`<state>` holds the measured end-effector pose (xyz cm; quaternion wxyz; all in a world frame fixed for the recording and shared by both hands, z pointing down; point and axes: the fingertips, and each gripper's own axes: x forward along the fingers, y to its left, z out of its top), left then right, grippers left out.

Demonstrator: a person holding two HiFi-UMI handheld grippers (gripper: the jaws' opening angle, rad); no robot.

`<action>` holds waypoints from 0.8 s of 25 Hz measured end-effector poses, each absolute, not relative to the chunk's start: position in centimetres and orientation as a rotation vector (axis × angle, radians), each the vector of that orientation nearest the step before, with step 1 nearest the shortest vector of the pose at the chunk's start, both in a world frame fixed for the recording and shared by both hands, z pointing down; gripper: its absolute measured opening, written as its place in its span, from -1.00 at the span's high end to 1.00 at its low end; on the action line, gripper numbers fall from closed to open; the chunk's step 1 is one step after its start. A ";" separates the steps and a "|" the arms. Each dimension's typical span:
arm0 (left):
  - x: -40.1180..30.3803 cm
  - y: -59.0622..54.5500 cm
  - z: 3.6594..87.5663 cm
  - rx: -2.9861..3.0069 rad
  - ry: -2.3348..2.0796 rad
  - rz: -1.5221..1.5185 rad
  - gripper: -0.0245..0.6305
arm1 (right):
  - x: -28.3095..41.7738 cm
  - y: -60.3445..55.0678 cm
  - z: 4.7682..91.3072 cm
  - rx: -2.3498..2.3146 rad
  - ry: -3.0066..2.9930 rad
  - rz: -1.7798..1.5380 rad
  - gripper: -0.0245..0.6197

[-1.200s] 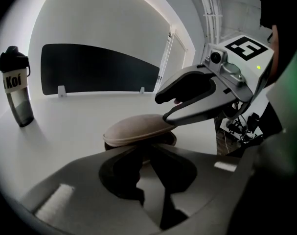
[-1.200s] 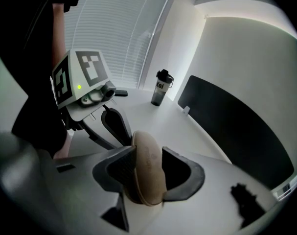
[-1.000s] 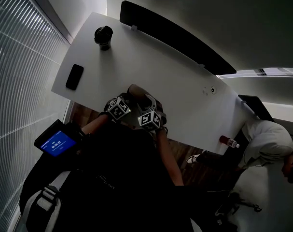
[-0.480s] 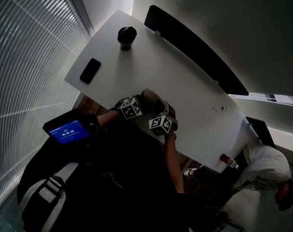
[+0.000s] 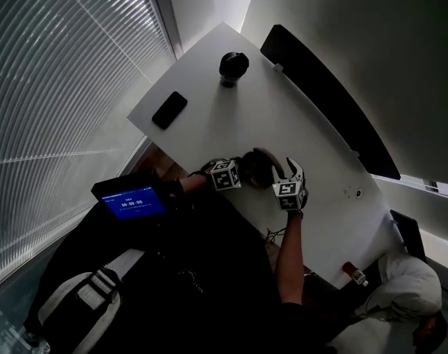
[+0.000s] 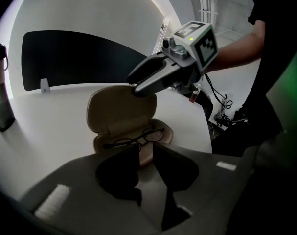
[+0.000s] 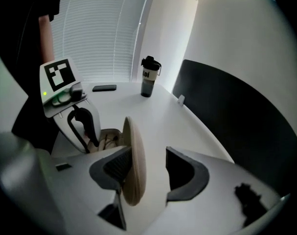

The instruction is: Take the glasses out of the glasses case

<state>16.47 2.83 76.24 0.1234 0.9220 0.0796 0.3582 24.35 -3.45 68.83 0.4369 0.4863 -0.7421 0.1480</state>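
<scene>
A beige glasses case [image 6: 120,112] lies open on the white table [image 5: 209,102], its lid standing up. Thin dark-rimmed glasses [image 6: 138,138] lie in its base. My left gripper [image 6: 146,158] is shut on the near rim of the base, just in front of the glasses. My right gripper [image 7: 148,173] is open around the raised lid [image 7: 132,160]; its left finger rests against the lid and the other stands well off. In the head view the case [image 5: 257,162] sits near the table's front edge between both grippers.
A black phone [image 5: 169,110] and a dark travel mug [image 5: 233,66] stand on the table's far left part. A black partition panel [image 5: 334,102] runs along the back edge. A small red-capped bottle [image 5: 354,273] lies at the right end, beside another person [image 5: 401,301].
The head view has swung, so the table sits higher and more to the right. The two marker cubes have drawn apart, the right one moving away from the left.
</scene>
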 end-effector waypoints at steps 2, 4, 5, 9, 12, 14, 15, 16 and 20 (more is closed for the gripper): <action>16.4 2.8 76.3 2.681 0.238 1.056 0.63 | 25.7 -4.4 69.8 1.225 -1.850 0.402 0.26; 16.4 2.8 76.5 2.678 0.241 1.062 0.63 | 27.0 -5.0 71.1 1.230 -1.835 0.422 0.26; 16.4 2.8 76.5 2.677 0.241 1.064 0.63 | 27.4 -5.3 71.5 1.228 -1.828 0.432 0.26; 16.4 2.7 76.6 2.672 0.243 1.065 0.63 | 28.1 -6.3 72.4 1.184 -1.799 0.427 0.26; 16.5 2.8 76.6 2.667 0.240 1.056 0.63 | 28.4 -6.8 73.0 1.162 -1.783 0.421 0.26; 16.4 2.7 76.6 2.666 0.233 1.055 0.63 | 28.6 -6.7 73.8 1.177 -1.781 0.467 0.26; 16.3 2.7 76.5 2.666 0.233 1.057 0.63 | 28.7 -6.7 74.0 1.198 -1.783 0.498 0.26; 16.3 2.7 76.5 2.669 0.235 1.059 0.63 | 28.7 -6.7 74.0 1.221 -1.782 0.527 0.26; 16.2 2.7 76.5 2.671 0.238 1.056 0.63 | 29.0 -6.6 74.4 1.277 -1.753 0.598 0.26</action>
